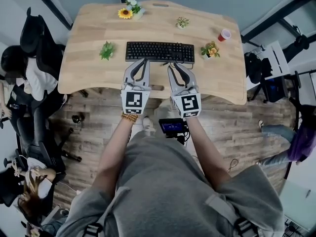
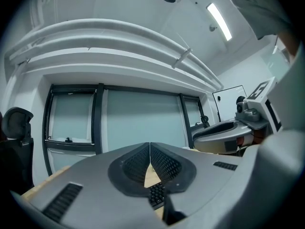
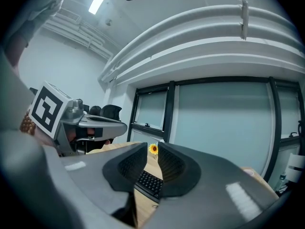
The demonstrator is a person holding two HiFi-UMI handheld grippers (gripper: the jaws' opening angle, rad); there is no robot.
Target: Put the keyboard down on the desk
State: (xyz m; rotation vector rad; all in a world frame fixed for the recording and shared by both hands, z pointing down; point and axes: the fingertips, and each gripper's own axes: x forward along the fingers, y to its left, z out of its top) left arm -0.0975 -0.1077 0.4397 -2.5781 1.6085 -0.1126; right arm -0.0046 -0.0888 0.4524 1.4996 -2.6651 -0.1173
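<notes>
Lying flat on the desk (image 1: 94,80), keys up, the keyboard (image 1: 159,52) sits just beyond the tips of both tools, which come at it side by side from the person's edge of the desk. The left tool (image 1: 143,60) reaches the near edge left of the keyboard's middle, and the right tool (image 1: 174,64) reaches the same edge right of the middle. Whether either tip touches the keyboard cannot be told from the head view.

In the left gripper view the jaws are closed tip against tip with nothing caught between them, and a patch of black keys shows low in the gap behind the tips. In the right gripper view the jaws stand a narrow slit apart and grip nothing; the keys lie below the slit and a sunflower (image 3: 153,149) shows through it.

The keyboard's long axis runs left to right across the head view, parallel to the desk's near edge.

The desk is pale wood with rounded corners. It also carries small potted plants (image 1: 107,50) on either side of the keyboard, another (image 1: 182,22) farther back, the sunflower at the far edge and a red cup (image 1: 224,34) at the right. Below it is a wood-plank floor (image 1: 98,115), black chairs (image 1: 32,36) stand at the left, and large windows (image 2: 138,120) fill the wall ahead.
</notes>
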